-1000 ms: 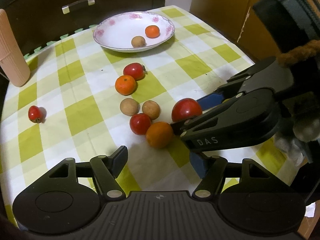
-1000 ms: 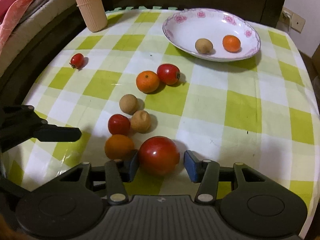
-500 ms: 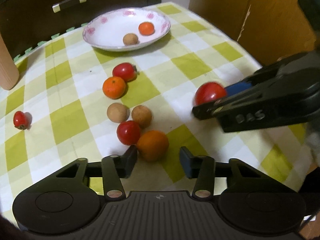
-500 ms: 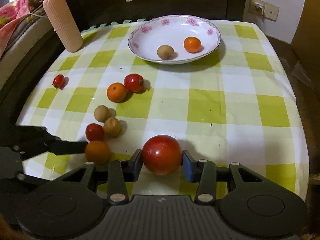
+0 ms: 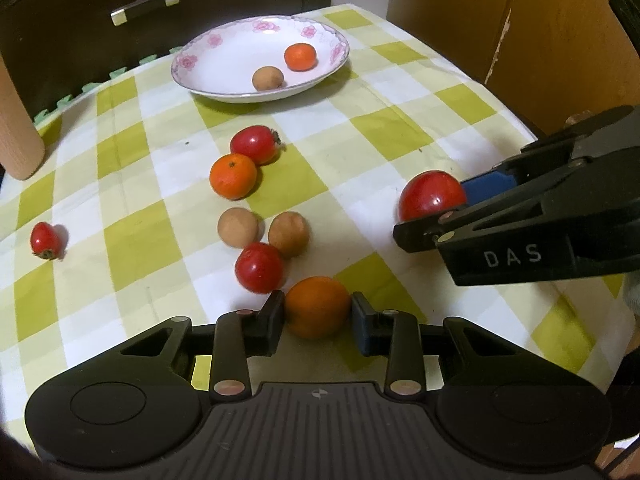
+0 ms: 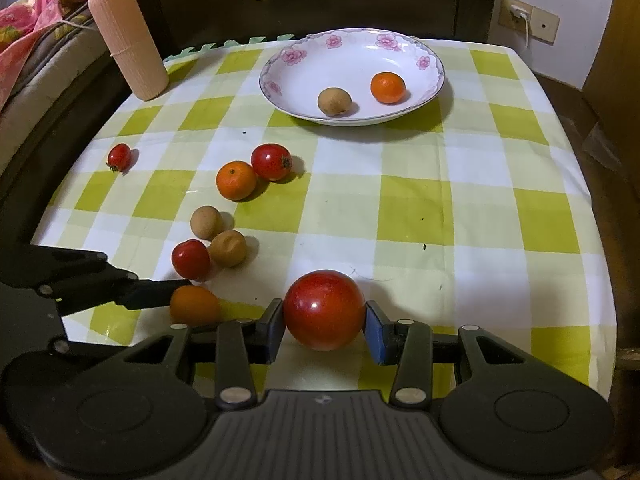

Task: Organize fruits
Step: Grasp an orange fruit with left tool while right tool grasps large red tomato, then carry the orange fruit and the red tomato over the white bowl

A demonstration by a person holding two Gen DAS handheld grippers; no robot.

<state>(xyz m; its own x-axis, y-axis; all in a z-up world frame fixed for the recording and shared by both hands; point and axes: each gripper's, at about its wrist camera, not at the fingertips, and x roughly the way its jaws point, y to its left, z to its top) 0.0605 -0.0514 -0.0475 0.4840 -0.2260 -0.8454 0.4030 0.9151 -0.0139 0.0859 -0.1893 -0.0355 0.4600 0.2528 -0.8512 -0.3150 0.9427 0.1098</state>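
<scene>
The right gripper point(image 6: 324, 322) held a big red fruit point(image 6: 324, 310) tight between its two fingers, one pad pressed on each side. The fruit looked lifted a little above the checked tablecloth point(image 6: 416, 208).

The left gripper point(image 5: 318, 318) had a fat orange point(image 5: 318, 307) sitting right between its fingers. The pads were very close to the orange on both sides, maybe touching it, but I could not tell if they were squeezing it. The orange lay on the cloth at the near edge of the fruit pile.

Just past it lay a red fruit point(image 5: 259, 267) and two brown fruits point(image 5: 288, 234), close together. Farther on sat a small orange point(image 5: 233, 176) touching another red fruit point(image 5: 254, 145). A tiny red fruit point(image 5: 46, 240) lay alone, well to the left.

The flowered plate point(image 6: 424, 60) at the far side held one brown fruit point(image 6: 334, 101) and one little orange point(image 6: 387, 87).
</scene>
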